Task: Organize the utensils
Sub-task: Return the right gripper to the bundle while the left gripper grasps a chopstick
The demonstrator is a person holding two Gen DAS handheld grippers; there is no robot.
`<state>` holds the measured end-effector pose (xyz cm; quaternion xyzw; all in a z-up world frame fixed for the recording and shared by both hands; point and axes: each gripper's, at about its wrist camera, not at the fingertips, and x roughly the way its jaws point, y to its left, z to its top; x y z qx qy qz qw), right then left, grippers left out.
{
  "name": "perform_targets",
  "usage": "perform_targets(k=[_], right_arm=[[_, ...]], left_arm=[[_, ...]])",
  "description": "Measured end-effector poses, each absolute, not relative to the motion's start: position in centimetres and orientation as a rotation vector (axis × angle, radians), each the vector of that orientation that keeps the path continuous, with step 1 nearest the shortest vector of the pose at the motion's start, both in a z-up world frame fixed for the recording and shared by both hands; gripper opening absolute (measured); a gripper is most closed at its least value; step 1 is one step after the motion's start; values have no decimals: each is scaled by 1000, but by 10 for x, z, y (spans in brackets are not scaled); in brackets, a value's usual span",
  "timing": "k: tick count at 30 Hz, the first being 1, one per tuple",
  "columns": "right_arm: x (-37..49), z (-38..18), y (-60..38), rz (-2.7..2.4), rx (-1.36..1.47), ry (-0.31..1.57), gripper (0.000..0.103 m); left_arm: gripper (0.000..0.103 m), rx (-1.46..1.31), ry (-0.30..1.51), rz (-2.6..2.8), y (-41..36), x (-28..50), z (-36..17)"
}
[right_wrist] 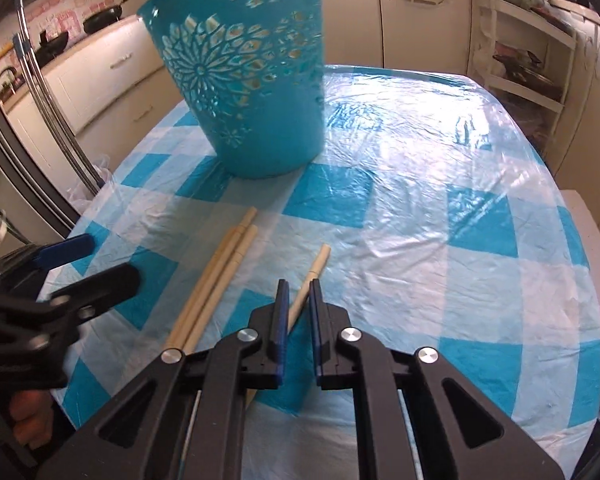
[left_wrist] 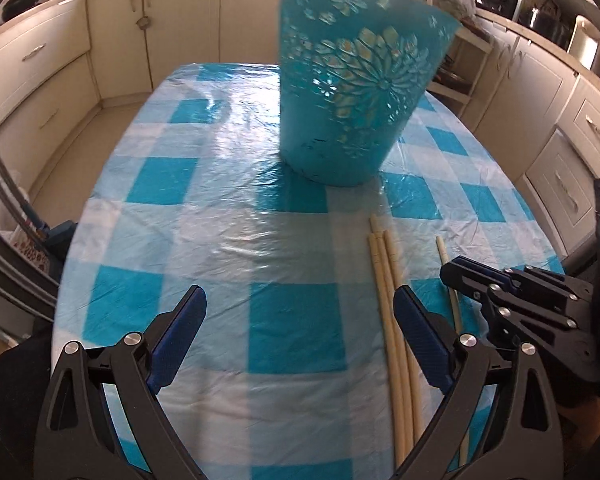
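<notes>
A teal cut-out plastic basket [left_wrist: 340,120] [right_wrist: 252,100] stands upright on the blue-and-white checked tablecloth [left_wrist: 220,220] [right_wrist: 440,220]. Three cream chopsticks [left_wrist: 382,272] [right_wrist: 216,280] lie side by side in front of it. A single chopstick [left_wrist: 444,254] [right_wrist: 318,264] lies apart to their right. My right gripper [right_wrist: 299,286] [left_wrist: 450,274] is closed around this single chopstick low on the cloth, its pads against it. My left gripper [left_wrist: 300,294] [right_wrist: 108,260] is wide open above the cloth with nothing between its fingers. Its right finger sits just beside the three chopsticks.
Cream kitchen cabinets [left_wrist: 40,80] surround the table on all sides. Pans [right_wrist: 100,16] rest on the counter at the left, and a white shelf rack [right_wrist: 528,60] stands at the back right. Open cloth stretches to the right of the chopsticks.
</notes>
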<state>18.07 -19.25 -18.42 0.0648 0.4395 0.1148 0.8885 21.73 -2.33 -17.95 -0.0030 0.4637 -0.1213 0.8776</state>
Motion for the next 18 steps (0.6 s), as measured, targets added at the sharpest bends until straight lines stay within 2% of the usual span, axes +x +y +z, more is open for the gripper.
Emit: perform_targets(k=[4,7,12,18], right_arm=[[182,-185,-198,251,183,912,11],[184,-184,-199,265,198,910,16],[183,-182,-195,275,182,900,36],[182,-182,-196,274,175,901,37]], left_arm=[[91,30,990,-238,-40,227,-188],[91,53,1006,-220,-45,230,-194],[91,78,1014,-191,-48,232,-200],[90,117,1022,-175,-54,233,-201]])
